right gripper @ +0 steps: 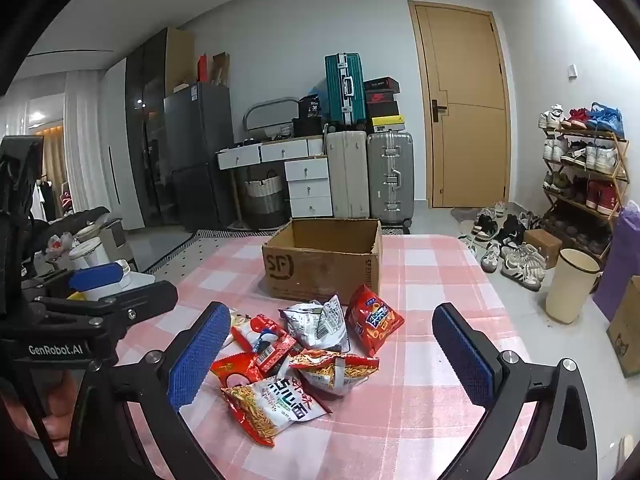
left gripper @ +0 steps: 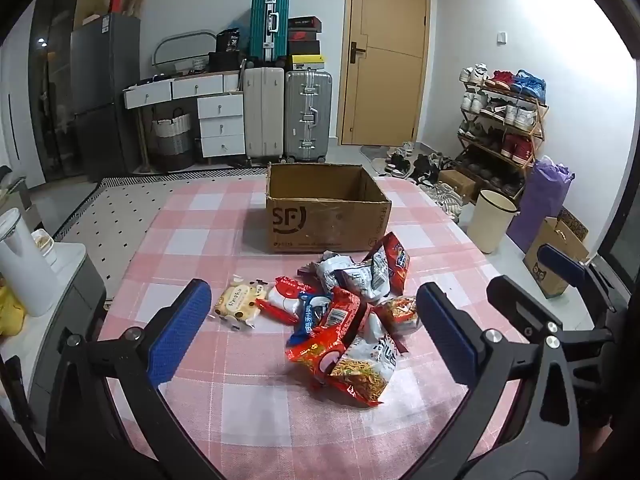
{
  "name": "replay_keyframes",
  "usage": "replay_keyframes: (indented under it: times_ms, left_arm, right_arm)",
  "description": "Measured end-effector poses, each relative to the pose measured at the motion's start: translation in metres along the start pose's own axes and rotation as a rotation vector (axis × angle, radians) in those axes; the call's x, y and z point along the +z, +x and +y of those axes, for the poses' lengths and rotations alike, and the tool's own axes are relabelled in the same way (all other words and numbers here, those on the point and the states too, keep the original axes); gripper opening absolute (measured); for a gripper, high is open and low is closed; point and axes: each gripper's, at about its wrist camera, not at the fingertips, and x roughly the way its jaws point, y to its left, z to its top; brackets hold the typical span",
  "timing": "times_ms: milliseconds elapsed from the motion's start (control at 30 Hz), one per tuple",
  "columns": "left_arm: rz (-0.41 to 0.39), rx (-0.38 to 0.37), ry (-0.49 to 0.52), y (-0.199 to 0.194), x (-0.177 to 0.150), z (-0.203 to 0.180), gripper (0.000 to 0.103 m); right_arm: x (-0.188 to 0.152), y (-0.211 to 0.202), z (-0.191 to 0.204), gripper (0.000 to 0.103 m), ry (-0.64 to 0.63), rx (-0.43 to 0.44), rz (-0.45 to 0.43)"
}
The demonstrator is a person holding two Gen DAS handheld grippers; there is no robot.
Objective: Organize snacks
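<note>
Blue-padded and spread as wide as they go, my left tongs (left gripper: 312, 322) hang over the near edge of the worktop (left gripper: 224, 248) with nothing between the fingers; my right tongs (right gripper: 332, 354) stand just as wide and just as empty. I hold both tilted downward toward the snacks, which I judge is the ready stance before a first pick.

Directly ahead of both tongs lies the heap of snack packets (left gripper: 344, 312), loose on the pink checked cloth. Nearest me is a red and white noodle packet (right gripper: 272, 404), lying flat with its printed face up. Behind it sit a crumpled silver bag (right gripper: 320, 326) and a red crisp bag (right gripper: 372, 320), leaning against each other, so they overlap instead of lying singly. Off to the left side of the heap a small pale yellow packet (left gripper: 238, 302) rests apart from the others, touching only a red and white one beside it.

Beyond the heap stands the open cardboard box (left gripper: 324, 216), flaps off, mouth upward, and I can see nothing inside it. I take it to be where the snacks are meant to go, since it sits just behind them and within easy reach. No packet has been lifted yet; the sorting looks not yet begun. The isolated yellow packet or the flat noodle packet would give the cleanest first grip.
</note>
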Motion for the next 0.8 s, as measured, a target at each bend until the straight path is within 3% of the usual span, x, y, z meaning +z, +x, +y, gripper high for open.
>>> replay_keyframes:
  times_ms: [800]
  left_arm:
    - [-0.019,-0.022,0.008,-0.007,-0.002,-0.003,0.102]
  right_arm:
    - [-0.005,-0.002,-0.01,0.103,0.029,-0.005,0.011]
